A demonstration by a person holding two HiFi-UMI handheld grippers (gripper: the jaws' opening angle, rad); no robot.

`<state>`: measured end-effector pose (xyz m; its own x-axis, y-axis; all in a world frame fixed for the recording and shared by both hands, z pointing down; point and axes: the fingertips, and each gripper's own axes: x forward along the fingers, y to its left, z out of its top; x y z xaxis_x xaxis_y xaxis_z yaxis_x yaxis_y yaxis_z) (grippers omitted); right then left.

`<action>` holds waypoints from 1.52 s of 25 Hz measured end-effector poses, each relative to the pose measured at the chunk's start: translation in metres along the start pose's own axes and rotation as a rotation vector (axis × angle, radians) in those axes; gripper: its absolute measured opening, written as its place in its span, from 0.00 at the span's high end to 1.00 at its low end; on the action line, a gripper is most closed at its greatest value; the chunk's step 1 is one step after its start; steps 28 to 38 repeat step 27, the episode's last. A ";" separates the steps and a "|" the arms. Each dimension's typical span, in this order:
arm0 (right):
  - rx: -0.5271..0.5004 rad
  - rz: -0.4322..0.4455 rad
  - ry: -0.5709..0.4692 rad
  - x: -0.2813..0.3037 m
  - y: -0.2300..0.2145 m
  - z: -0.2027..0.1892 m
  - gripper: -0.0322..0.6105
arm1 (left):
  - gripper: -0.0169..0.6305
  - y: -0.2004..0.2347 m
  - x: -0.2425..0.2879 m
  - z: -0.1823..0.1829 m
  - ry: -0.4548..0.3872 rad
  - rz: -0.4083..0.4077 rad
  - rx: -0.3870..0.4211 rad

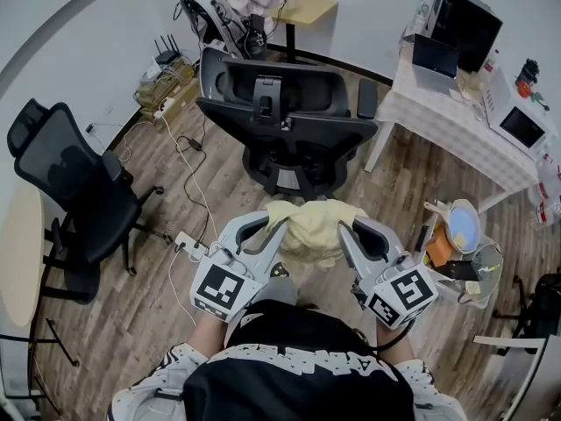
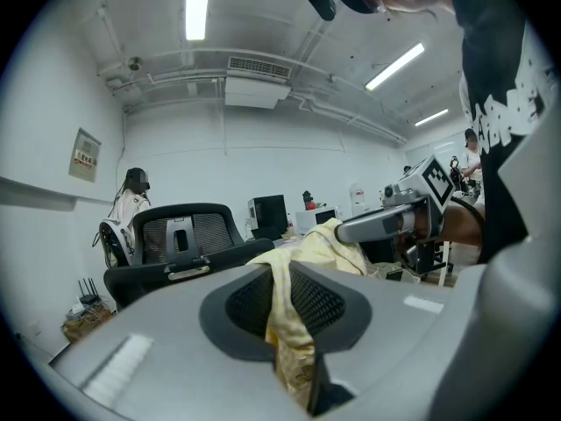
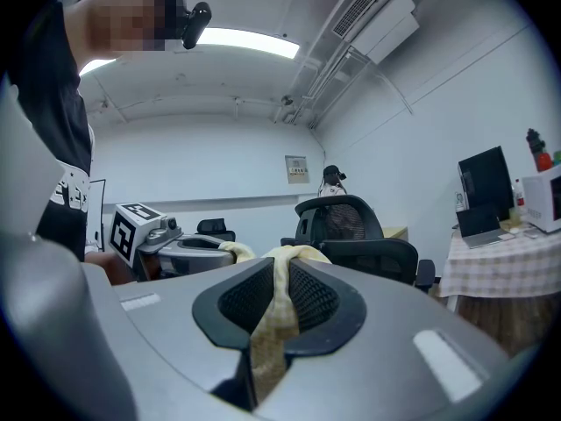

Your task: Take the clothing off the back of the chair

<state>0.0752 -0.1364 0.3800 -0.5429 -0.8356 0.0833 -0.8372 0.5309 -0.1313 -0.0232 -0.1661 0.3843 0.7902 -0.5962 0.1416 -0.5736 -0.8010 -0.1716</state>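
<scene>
Seen from above, a spare black office chair (image 1: pixel 74 191) stands at the far left on a wood-plank floor (image 1: pixel 166 261), well apart from everything else. Moving right, the left gripper (image 1: pixel 279 226) reaches forward from the person's body, its ribbed black pads (image 2: pixel 320 301) clamped on a fold of pale yellow clothing (image 1: pixel 311 226). The clothing hangs bunched in the middle, stretched between the two grippers just in front of the person. It is lifted clear of the black mesh chair (image 1: pixel 285 117), which stands just beyond with its backrest bare. Next, the right gripper (image 1: pixel 348 231) mirrors the left, jaws squeezed on another yellow fold. At the far right is a table (image 1: pixel 456 134) under a checked cloth, carrying a white microwave (image 1: pixel 519 123).
</scene>
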 end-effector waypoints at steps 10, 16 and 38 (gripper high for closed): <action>0.004 -0.003 0.009 0.000 0.001 -0.003 0.85 | 0.90 -0.002 0.000 -0.003 0.006 -0.008 0.001; 0.006 -0.007 0.009 -0.002 0.002 -0.004 0.85 | 0.90 -0.004 -0.002 -0.003 0.015 -0.008 -0.010; 0.008 -0.007 0.012 -0.001 0.005 -0.006 0.85 | 0.90 -0.002 -0.004 -0.006 0.011 -0.006 -0.003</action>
